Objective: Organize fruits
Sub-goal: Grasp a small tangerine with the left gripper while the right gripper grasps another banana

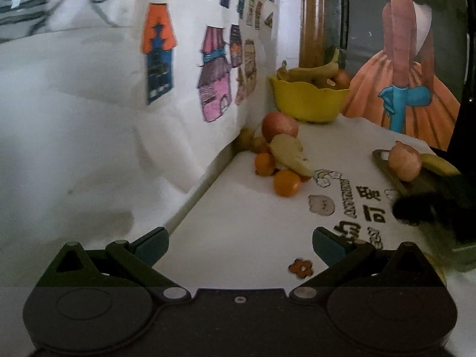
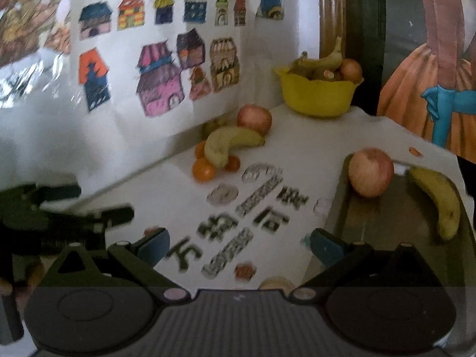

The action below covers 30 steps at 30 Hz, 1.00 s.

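A pile of fruit lies by the wall: a red apple, a yellow banana and several small oranges. A yellow bowl at the back holds bananas and an apple. On a dark tray at the right rest another apple and a banana. My left gripper is open above the white table, well short of the pile. My right gripper is open too, with nothing between its fingers.
The white table cover carries printed characters and stickers. Paper sheets with coloured house drawings hang on the wall at left. A painting of an orange dress stands at the back right. The left gripper's dark body shows at left in the right wrist view.
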Each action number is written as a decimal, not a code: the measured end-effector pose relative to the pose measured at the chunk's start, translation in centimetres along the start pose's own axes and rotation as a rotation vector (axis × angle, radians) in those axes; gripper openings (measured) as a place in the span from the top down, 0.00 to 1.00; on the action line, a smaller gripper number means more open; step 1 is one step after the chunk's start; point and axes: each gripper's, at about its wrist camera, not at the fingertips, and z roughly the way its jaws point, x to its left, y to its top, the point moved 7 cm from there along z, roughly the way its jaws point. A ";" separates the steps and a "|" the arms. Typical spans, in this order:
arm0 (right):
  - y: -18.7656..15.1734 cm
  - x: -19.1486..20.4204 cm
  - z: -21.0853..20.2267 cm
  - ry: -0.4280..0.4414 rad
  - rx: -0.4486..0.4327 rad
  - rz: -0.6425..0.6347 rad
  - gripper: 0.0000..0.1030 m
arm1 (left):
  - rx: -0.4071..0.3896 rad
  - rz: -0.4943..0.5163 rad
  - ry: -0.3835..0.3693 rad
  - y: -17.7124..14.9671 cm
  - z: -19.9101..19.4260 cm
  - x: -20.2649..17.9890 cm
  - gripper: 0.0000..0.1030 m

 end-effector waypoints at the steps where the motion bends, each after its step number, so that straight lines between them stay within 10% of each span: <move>1: 0.9 -0.3 0.5 0.011 0.000 0.001 0.00 | 0.000 -0.001 -0.010 0.3 0.4 -0.3 0.01; 17: 8.9 -0.6 14.6 0.183 0.150 0.124 0.13 | 0.041 0.005 -0.039 3.5 7.9 -2.4 0.06; 30: 8.0 0.8 17.5 0.270 0.224 0.149 0.56 | 0.079 0.010 -0.092 4.0 11.1 -3.4 0.33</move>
